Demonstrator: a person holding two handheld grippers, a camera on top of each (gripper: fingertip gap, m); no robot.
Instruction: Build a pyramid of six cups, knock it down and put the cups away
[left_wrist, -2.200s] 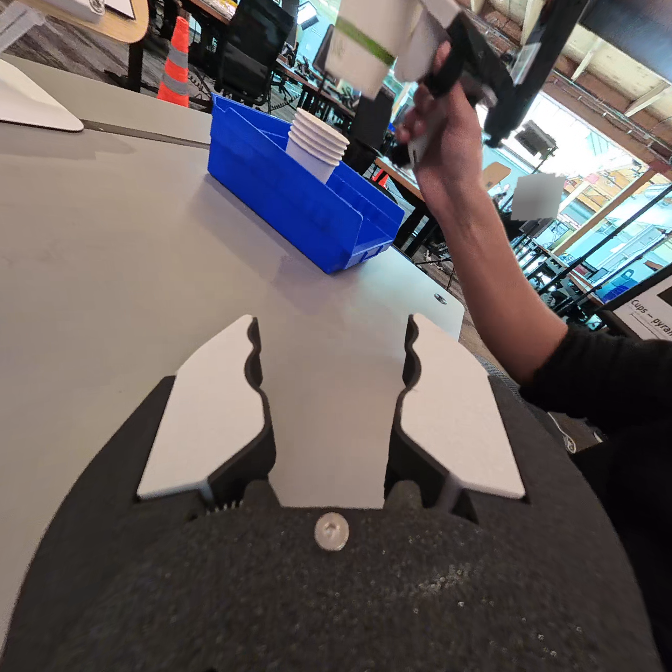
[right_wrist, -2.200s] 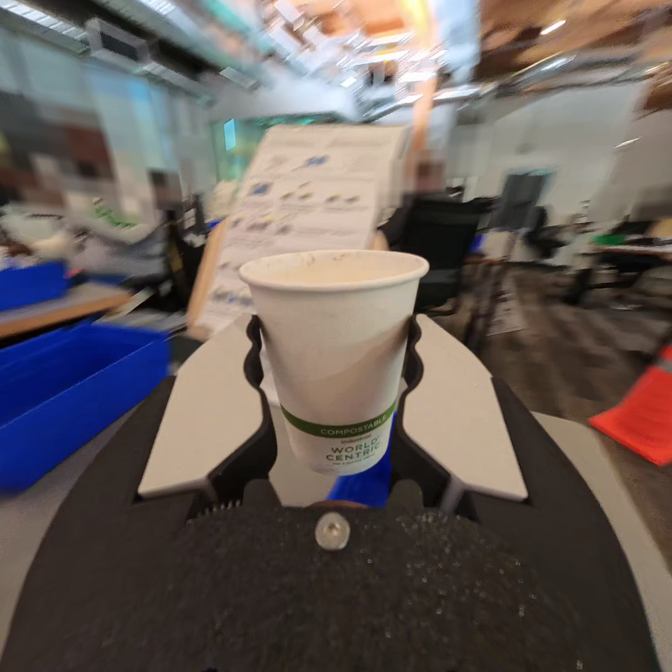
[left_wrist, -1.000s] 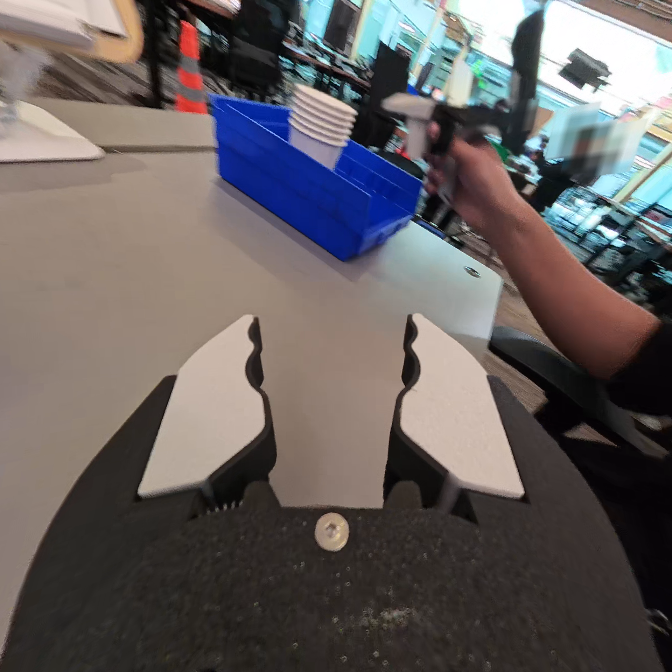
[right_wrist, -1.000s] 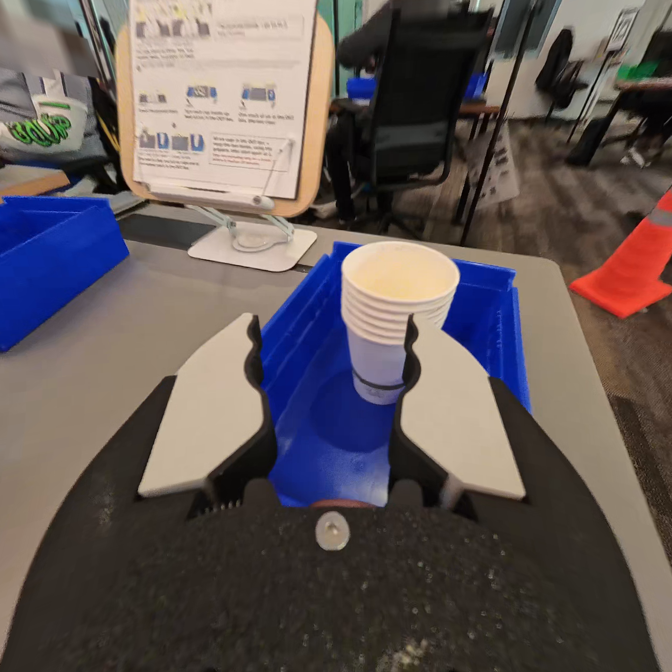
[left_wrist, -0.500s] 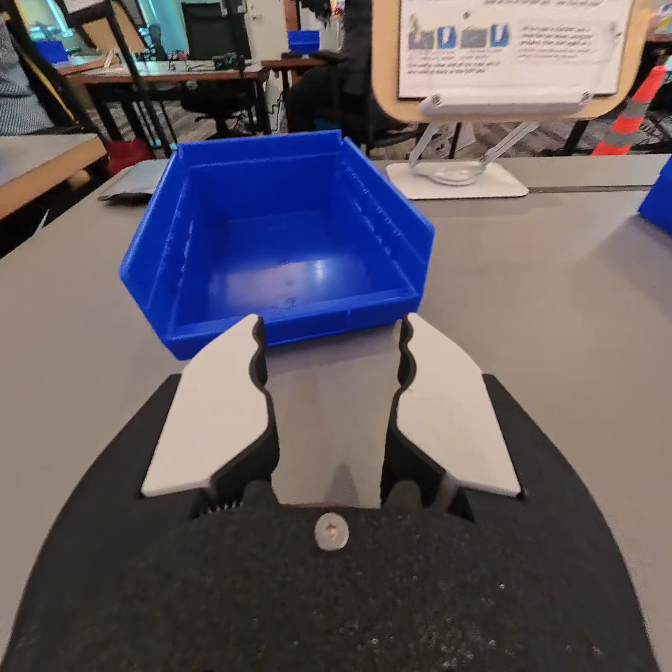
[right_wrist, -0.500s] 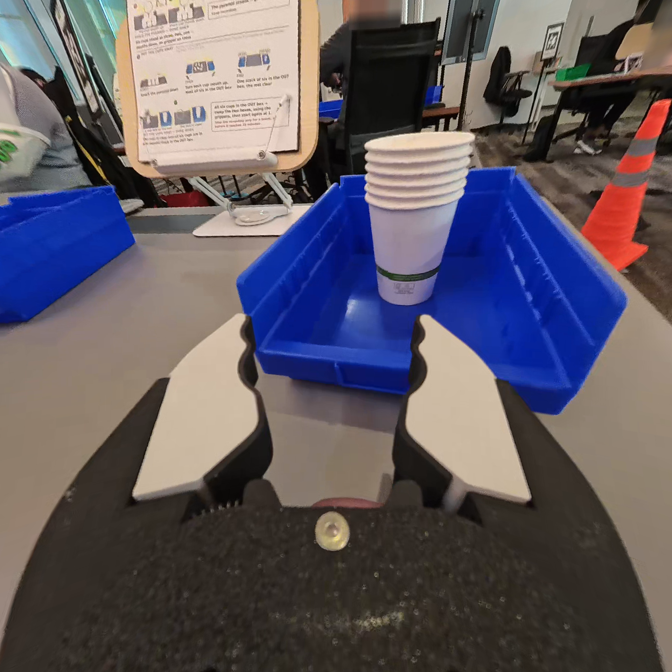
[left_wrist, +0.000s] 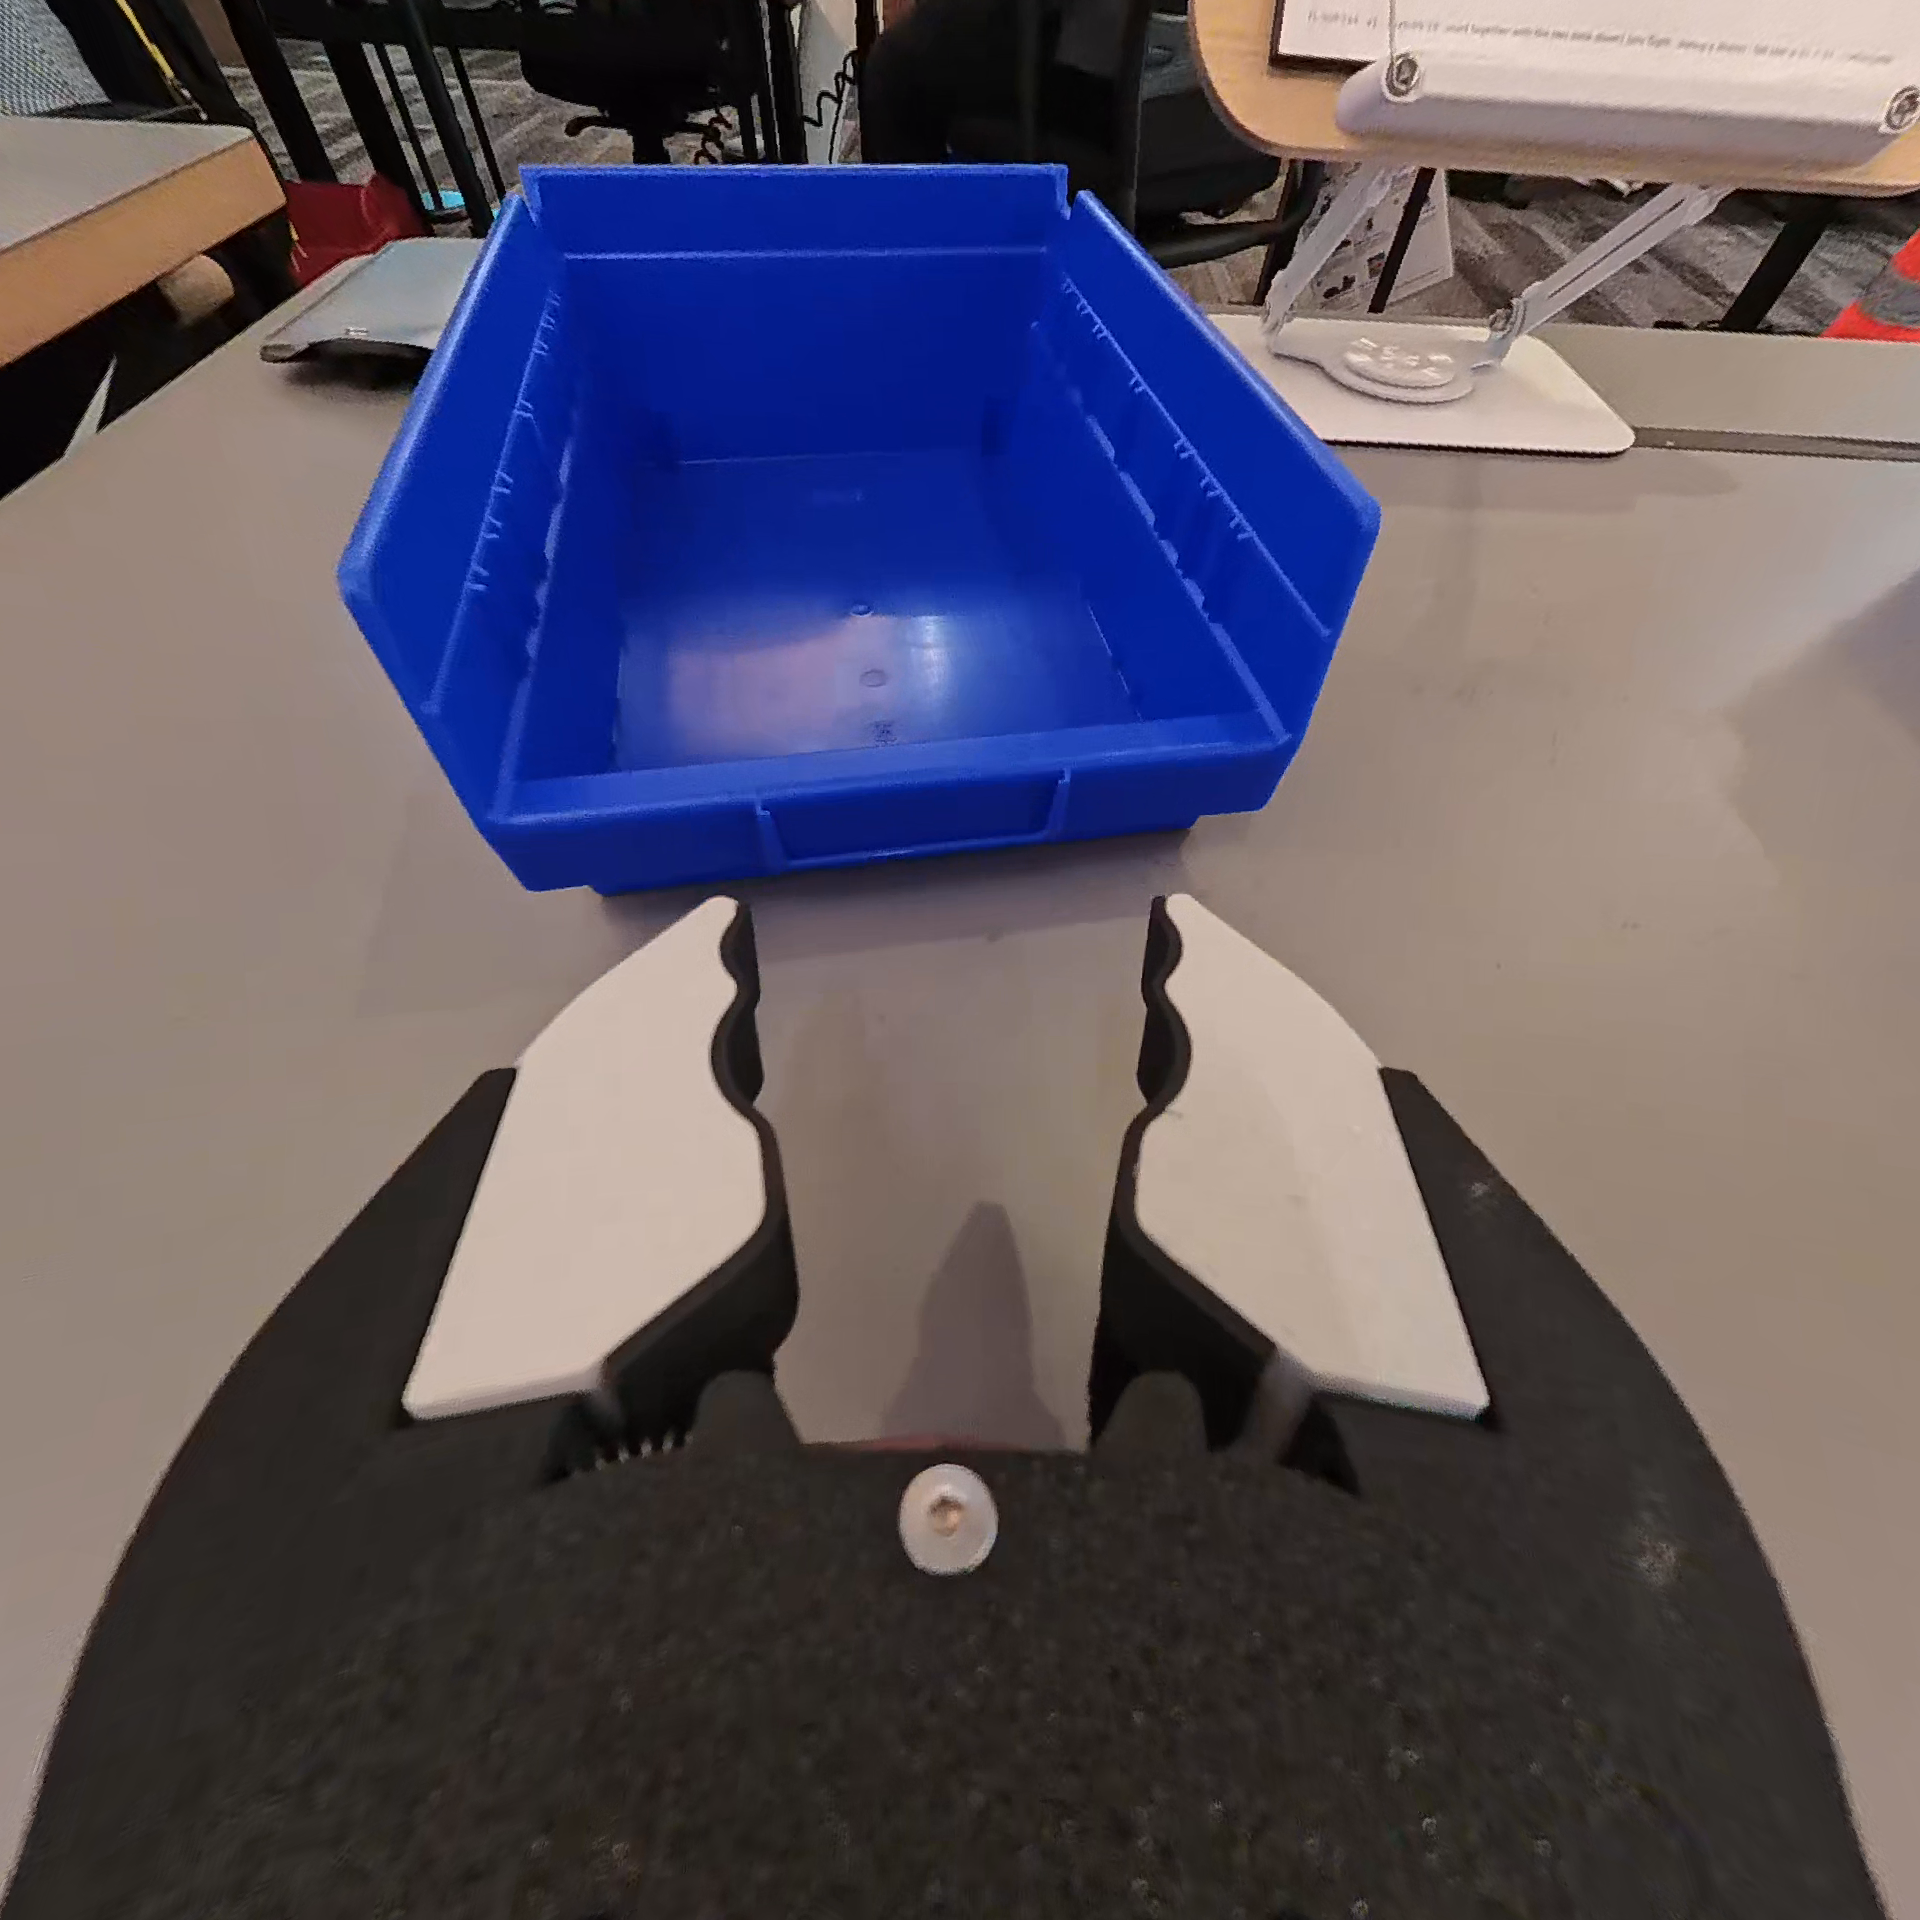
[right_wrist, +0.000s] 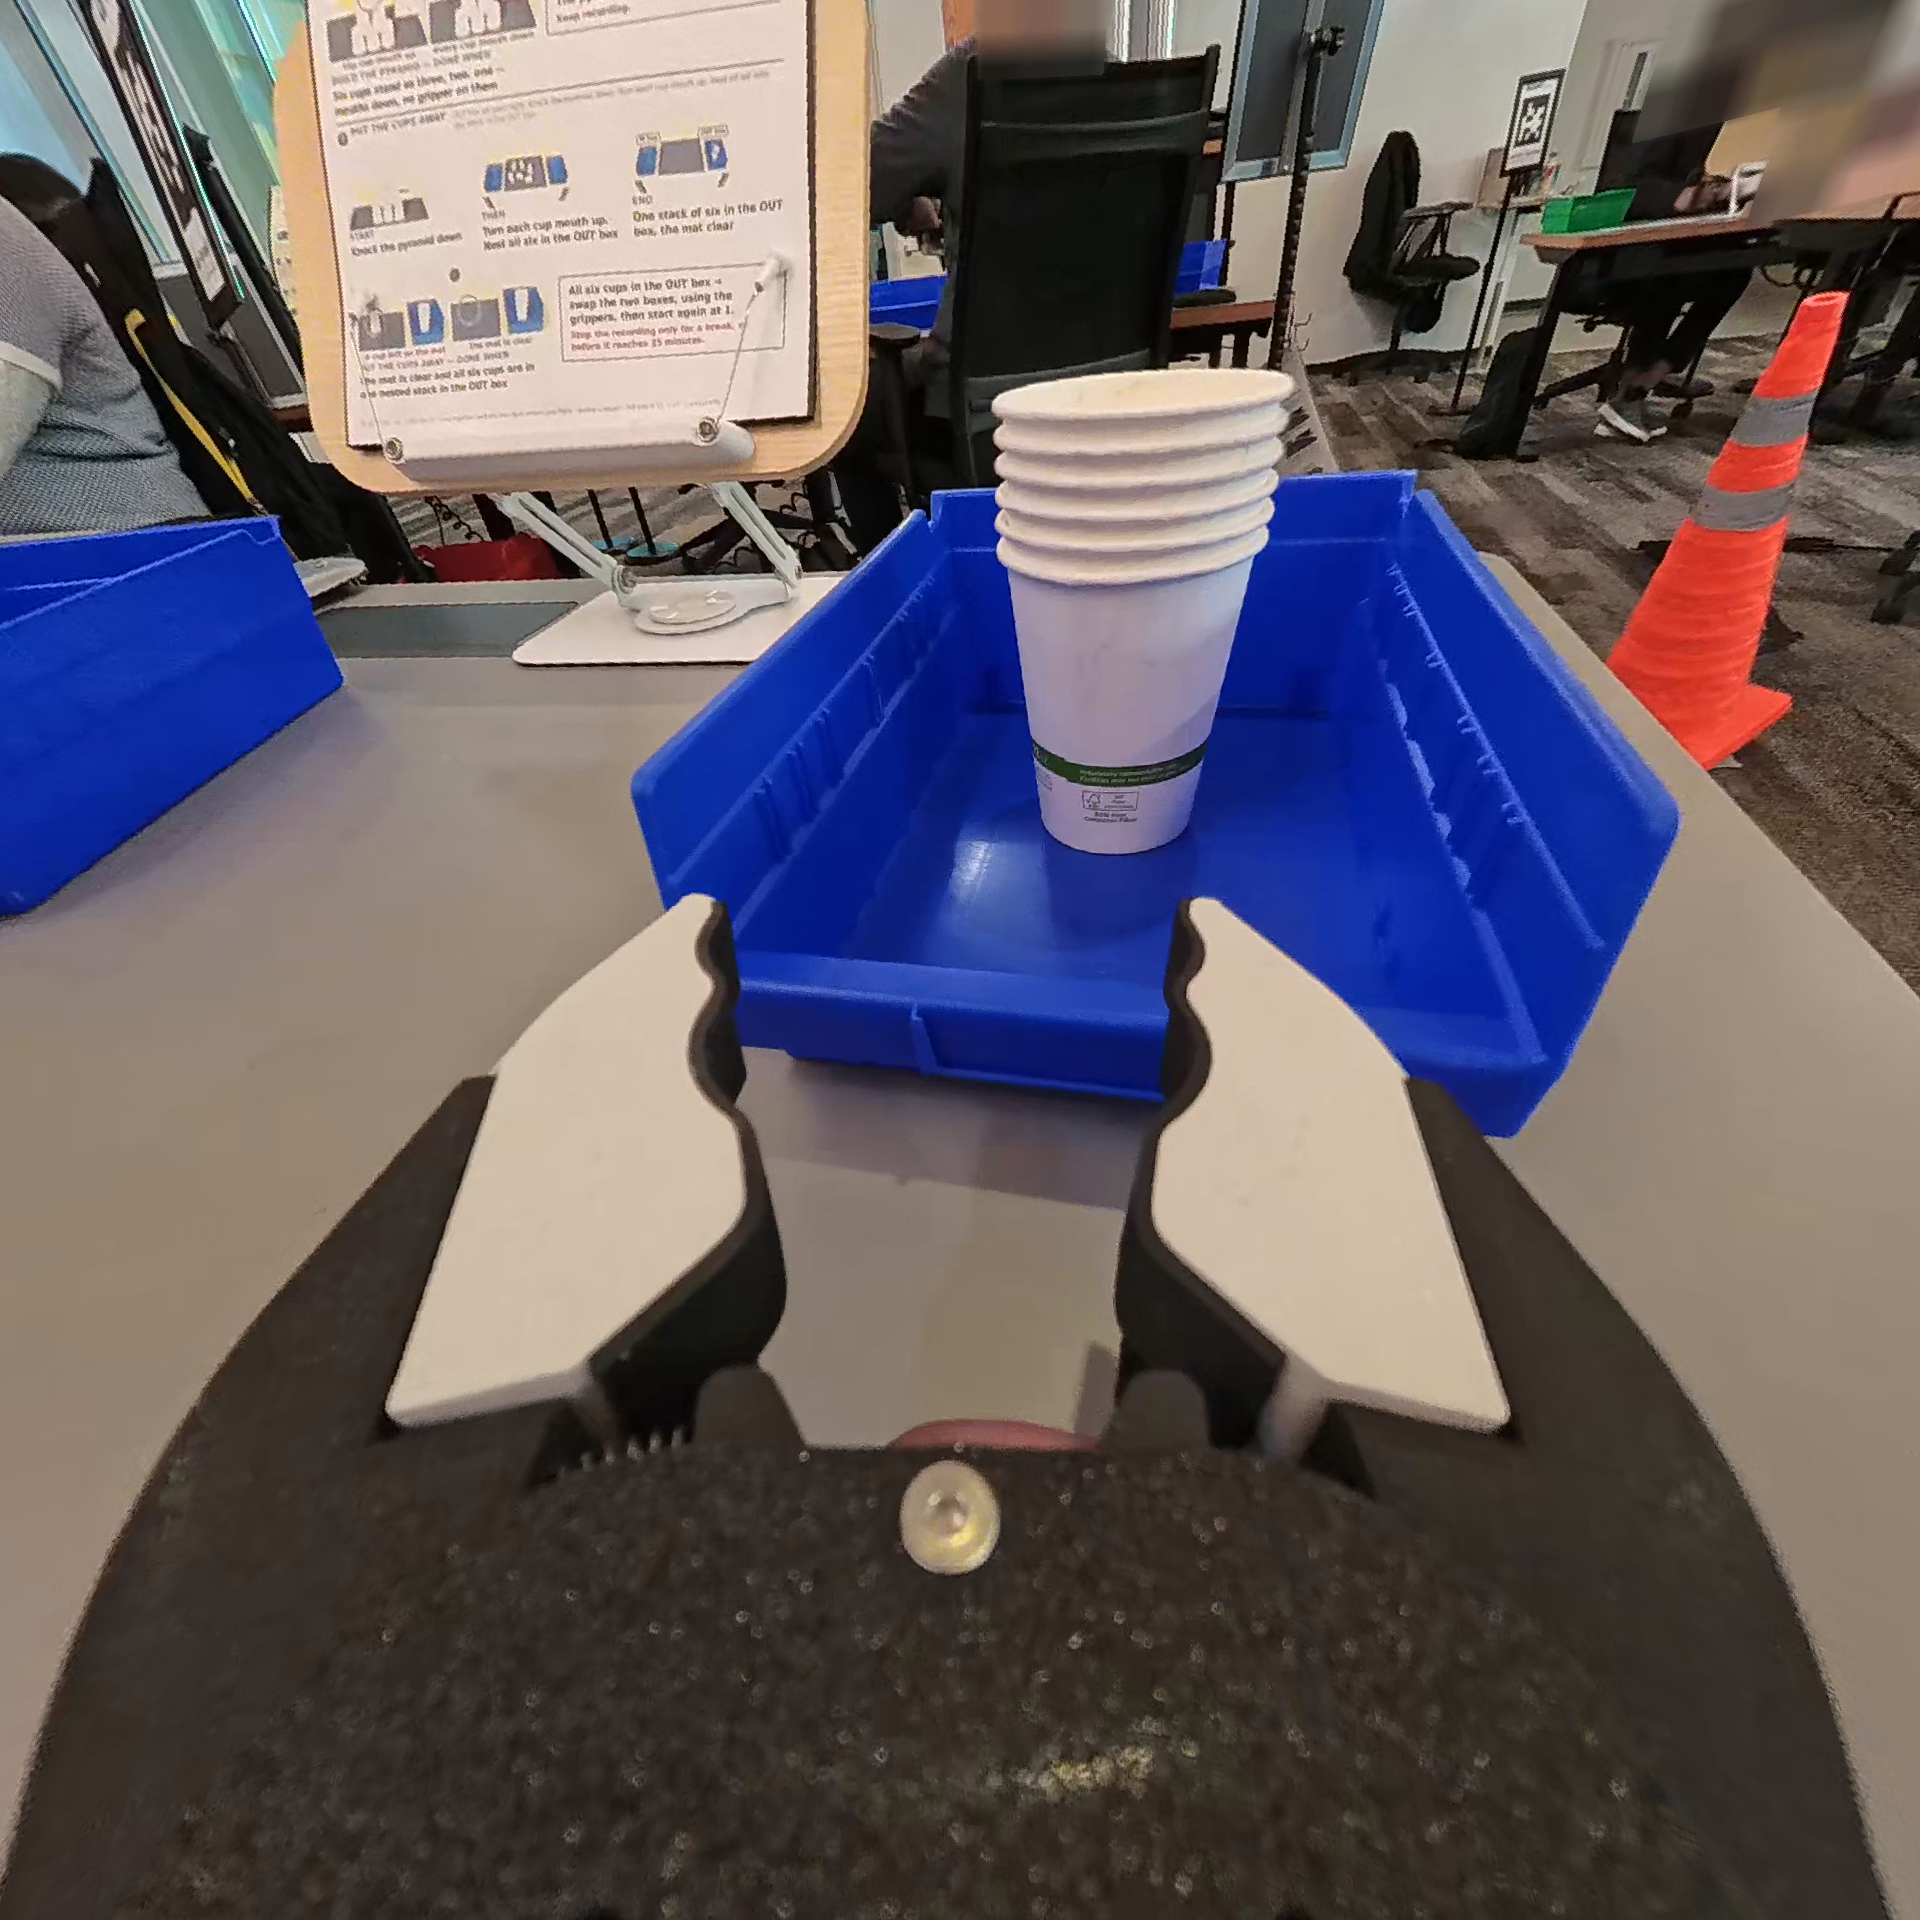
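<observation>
Six white paper cups, nested in one upright stack (right_wrist: 1132, 613), mouths up, stand on the floor of a blue plastic bin (right_wrist: 1538, 873) toward its back wall; a green band circles the lowest cup. Bin sits on a grey table (right_wrist: 364, 987). Right gripper (right_wrist: 951, 935) low over the table just before the bin's front lip, jaws apart, holding nothing. Left gripper (left_wrist: 945, 925) likewise spread and unloaded, facing a second blue bin (left_wrist: 468, 582) that has nothing in it. Instruction sheet on a wooden board stand (right_wrist: 571, 239) behind the bins. Orange traffic cone (right_wrist: 1735, 540) on carpet off the table's right edge.
</observation>
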